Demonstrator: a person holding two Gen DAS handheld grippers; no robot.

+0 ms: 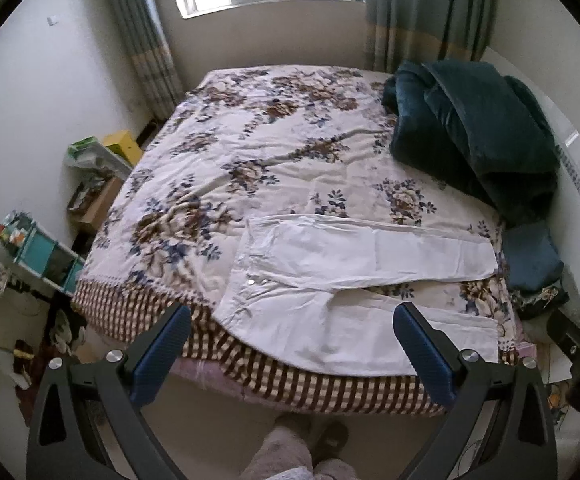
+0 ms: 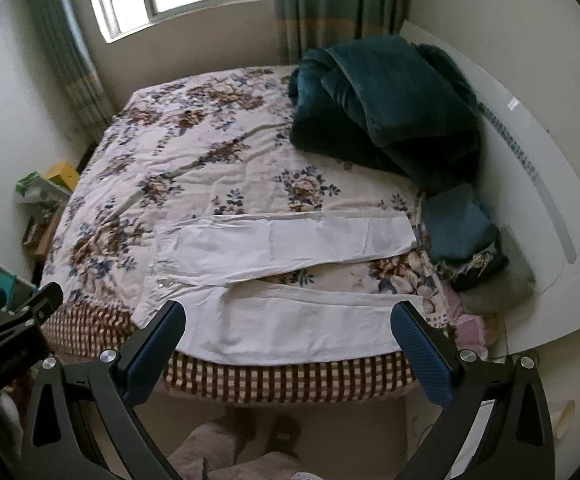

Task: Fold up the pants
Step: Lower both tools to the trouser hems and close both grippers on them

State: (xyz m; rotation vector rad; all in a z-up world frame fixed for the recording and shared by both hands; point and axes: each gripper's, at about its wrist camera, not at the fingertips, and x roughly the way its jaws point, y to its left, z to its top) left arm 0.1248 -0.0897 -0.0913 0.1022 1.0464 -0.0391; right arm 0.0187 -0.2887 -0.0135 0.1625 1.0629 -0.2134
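Observation:
White pants [image 1: 329,264] lie flat on the near part of the bed, waist to the left and both legs stretched to the right, the near leg at the bed's edge. The right wrist view shows the same pants [image 2: 282,248]. My left gripper [image 1: 291,314] hangs open above the near edge of the bed, over the near leg, holding nothing. My right gripper [image 2: 288,312] is open too, above the near leg, with nothing between its fingers. Each gripper shows at the edge of the other's view.
The bed has a floral sheet [image 1: 274,140] with a checked hem. A dark teal blanket [image 1: 477,132] is heaped at the far right, a folded blue cloth [image 1: 533,260] below it. Shelves and boxes [image 1: 90,184] stand left. A person's feet [image 1: 309,436] are below.

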